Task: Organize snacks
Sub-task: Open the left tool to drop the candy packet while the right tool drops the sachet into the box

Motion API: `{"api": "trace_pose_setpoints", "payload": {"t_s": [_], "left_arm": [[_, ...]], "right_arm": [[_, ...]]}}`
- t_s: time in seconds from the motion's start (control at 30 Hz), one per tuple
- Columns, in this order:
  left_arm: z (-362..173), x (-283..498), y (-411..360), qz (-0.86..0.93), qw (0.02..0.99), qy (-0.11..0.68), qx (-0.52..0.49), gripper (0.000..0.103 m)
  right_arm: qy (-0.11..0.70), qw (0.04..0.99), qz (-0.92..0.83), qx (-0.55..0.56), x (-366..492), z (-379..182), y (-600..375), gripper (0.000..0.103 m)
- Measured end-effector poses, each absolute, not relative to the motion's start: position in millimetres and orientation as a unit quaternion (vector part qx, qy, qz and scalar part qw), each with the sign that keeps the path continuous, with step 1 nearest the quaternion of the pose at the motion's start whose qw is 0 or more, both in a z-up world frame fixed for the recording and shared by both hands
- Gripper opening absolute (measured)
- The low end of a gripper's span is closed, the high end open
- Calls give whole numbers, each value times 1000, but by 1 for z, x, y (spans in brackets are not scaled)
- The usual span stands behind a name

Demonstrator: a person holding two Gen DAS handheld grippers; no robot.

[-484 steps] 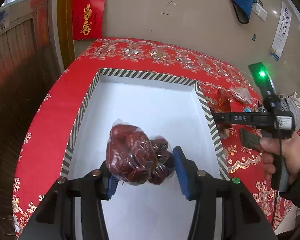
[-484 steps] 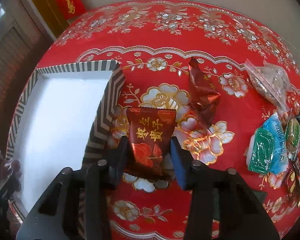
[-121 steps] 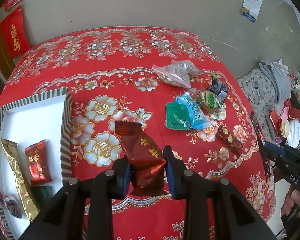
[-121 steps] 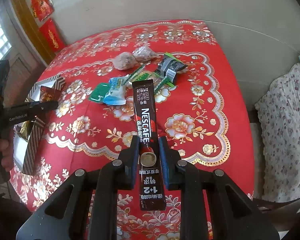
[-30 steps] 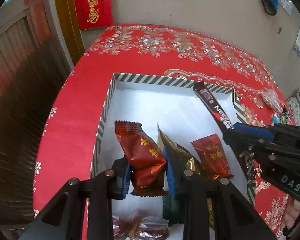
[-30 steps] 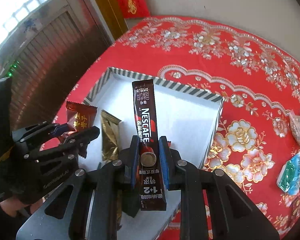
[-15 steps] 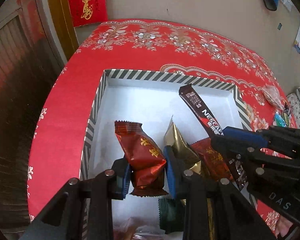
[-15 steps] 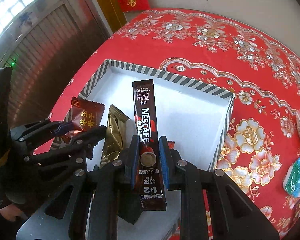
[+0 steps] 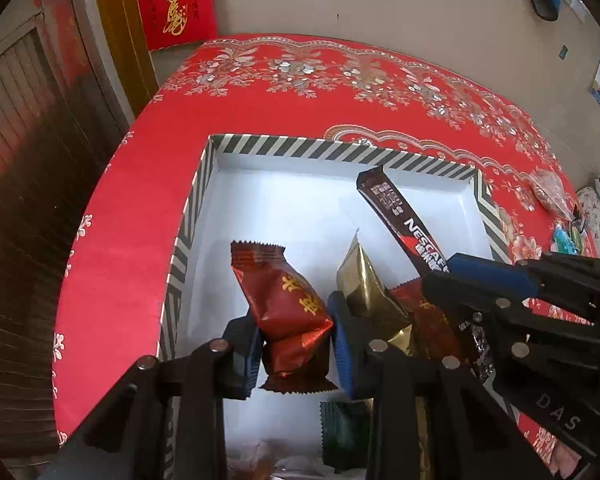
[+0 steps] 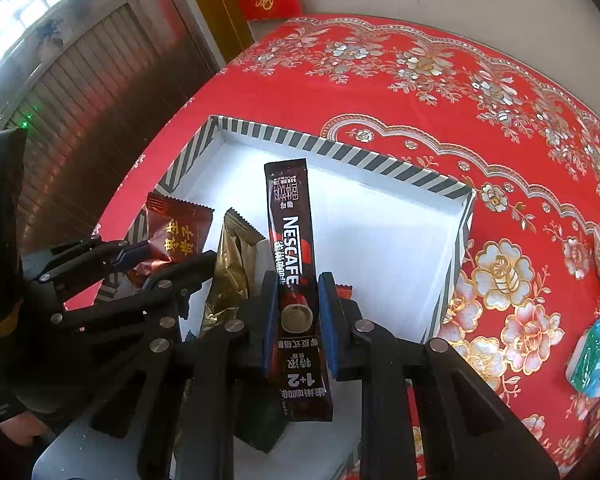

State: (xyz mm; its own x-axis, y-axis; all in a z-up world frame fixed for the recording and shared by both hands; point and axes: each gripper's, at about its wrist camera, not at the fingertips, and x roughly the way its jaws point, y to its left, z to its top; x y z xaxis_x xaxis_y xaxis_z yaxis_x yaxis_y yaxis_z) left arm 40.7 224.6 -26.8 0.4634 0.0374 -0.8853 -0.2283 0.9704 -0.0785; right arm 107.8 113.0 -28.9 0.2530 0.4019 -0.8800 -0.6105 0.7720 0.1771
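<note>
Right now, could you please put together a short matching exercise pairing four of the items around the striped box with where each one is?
Items:
1. dark red snack packet
2. Nescafe stick
3. gold packet
4. green packet

Places:
A. on the tablecloth, outside the striped box
B. held in the right gripper
C. inside the box, unheld
D. held in the left gripper

Pairs: 1-D, 2-B, 3-C, 4-A
</note>
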Motion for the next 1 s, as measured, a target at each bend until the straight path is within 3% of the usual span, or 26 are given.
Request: {"api": "trace_pose_setpoints", "payload": {"t_s": [0.2,0.33,0.47,0.7,0.83,1.0], "left_arm": [[-24,40,224,78,852,510,-92,36],[-21,40,226,92,853,506,-89,62],[-20,39,229,97,852,506,-93,70],[-12,30,231,110,856,496,-95,75],[-5,24,235,118,859,489,-96,75],[0,16,229,118,861,485,-94,75]], "right_arm": [[516,789,315,-107,107,-28,115,19],[516,793,307,-107,108,-29,114,20],[517,794,305,-97,109,-27,109,22],[515,796,308,-79,106,-23,107,23],[504,804,308,-75,101,-16,105,37],[494,812,306,-62,94,-5,94,38]]}}
